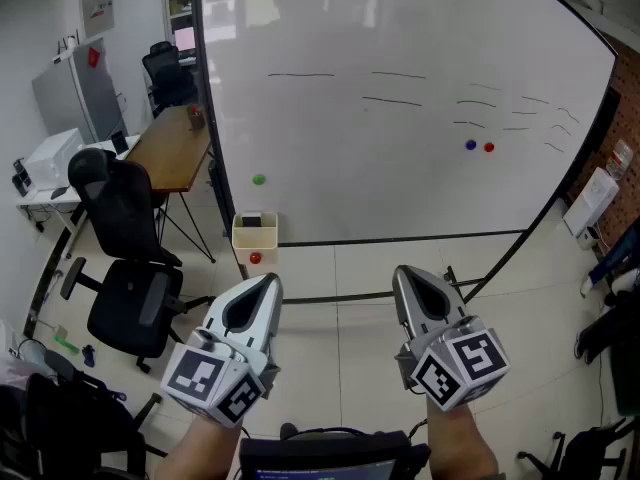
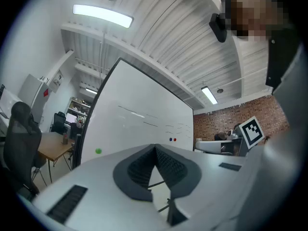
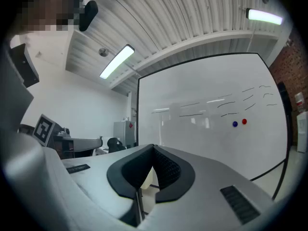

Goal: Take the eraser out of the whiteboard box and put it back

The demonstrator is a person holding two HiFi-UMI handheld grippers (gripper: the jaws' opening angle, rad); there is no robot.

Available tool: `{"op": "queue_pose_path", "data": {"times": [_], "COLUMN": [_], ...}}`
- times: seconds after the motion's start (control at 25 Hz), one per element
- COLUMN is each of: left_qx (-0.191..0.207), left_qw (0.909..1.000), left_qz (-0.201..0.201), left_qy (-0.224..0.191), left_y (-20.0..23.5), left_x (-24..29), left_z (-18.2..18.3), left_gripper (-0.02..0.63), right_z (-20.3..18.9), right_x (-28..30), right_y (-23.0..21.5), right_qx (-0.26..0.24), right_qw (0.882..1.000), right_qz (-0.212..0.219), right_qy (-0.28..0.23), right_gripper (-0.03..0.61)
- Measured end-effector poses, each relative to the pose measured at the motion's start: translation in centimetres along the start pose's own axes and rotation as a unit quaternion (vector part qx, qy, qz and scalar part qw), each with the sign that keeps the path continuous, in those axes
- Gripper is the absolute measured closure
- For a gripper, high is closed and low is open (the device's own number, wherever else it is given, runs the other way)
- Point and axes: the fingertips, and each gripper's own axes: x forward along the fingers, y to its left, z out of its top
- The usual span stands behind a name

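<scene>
The cream whiteboard box (image 1: 254, 238) hangs at the lower left corner of the big whiteboard (image 1: 400, 118). A dark eraser (image 1: 251, 220) lies in its top, and a red magnet (image 1: 255, 258) sits on its front. Both grippers are held side by side well short of the board, pointing at it. My left gripper (image 1: 268, 280) is below and slightly right of the box, jaws together and empty. My right gripper (image 1: 403, 271) is further right, also shut with nothing in it. In the left gripper view (image 2: 155, 148) and the right gripper view (image 3: 153, 147), the pads meet at the tips.
A black office chair (image 1: 125, 258) and a wooden desk (image 1: 175, 146) stand left of the board. The board's floor frame (image 1: 420, 290) runs across the tiled floor ahead. Green (image 1: 259, 179), blue (image 1: 470, 145) and red (image 1: 488, 147) magnets stick on the board. A brick wall (image 1: 625, 118) is at right.
</scene>
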Motion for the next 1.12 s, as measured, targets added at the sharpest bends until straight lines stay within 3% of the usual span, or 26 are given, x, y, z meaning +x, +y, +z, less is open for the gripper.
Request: {"op": "queue_pose_path", "data": {"times": [0.28,0.56,1.12], "left_qx": [-0.005,-0.014,0.025], "left_qw": [0.9998,0.9993,0.9965], "left_qz": [0.017,0.036,0.074], "left_qy": [0.001,0.003,0.031], "left_y": [7.6,12.2,21.2], "left_x": [-3.3,-3.3,4.7], "left_z": [0.7,0.5,1.3], "left_gripper": [0.580,0.578,0.578], "right_z": [-1.4,-2.0,-2.9], "right_x": [4.7,9.7,22.7], "right_y": [5.9,8.3,5.8], "right_qx": [0.006,0.002,0.021], "right_qw": [1.000,0.999,0.997], "right_qz": [0.005,0.028,0.079], "right_qy": [0.010,0.019,0.012], "right_gripper": [0.565,0.566,0.566]}}
